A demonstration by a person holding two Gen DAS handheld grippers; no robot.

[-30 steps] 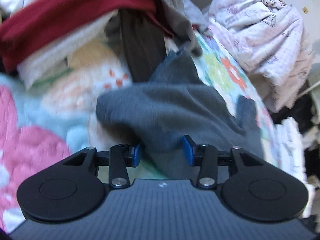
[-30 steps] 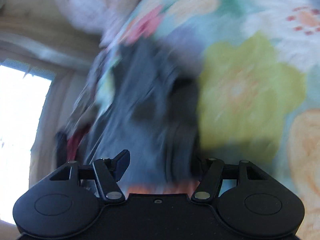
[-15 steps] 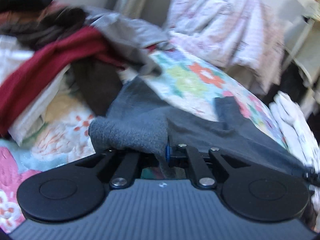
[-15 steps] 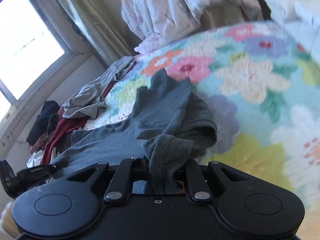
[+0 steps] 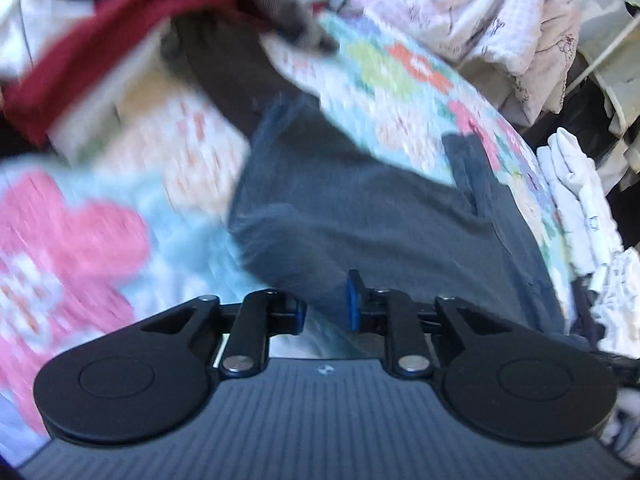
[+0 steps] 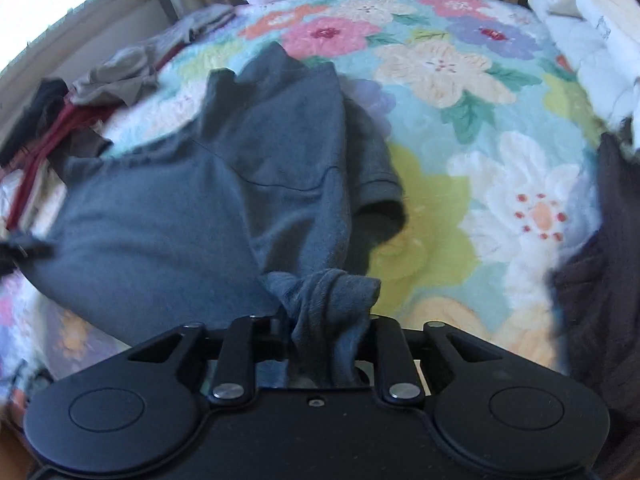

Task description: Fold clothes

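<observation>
The right gripper (image 6: 326, 320) is clamped on a bunched corner of the grey T-shirt (image 6: 224, 208), which lies spread over the floral quilt (image 6: 460, 184). The left gripper (image 5: 326, 308) has its jaws apart, empty, just above the shirt's edge. Beyond, a heap of clothes (image 5: 100, 36).
</observation>
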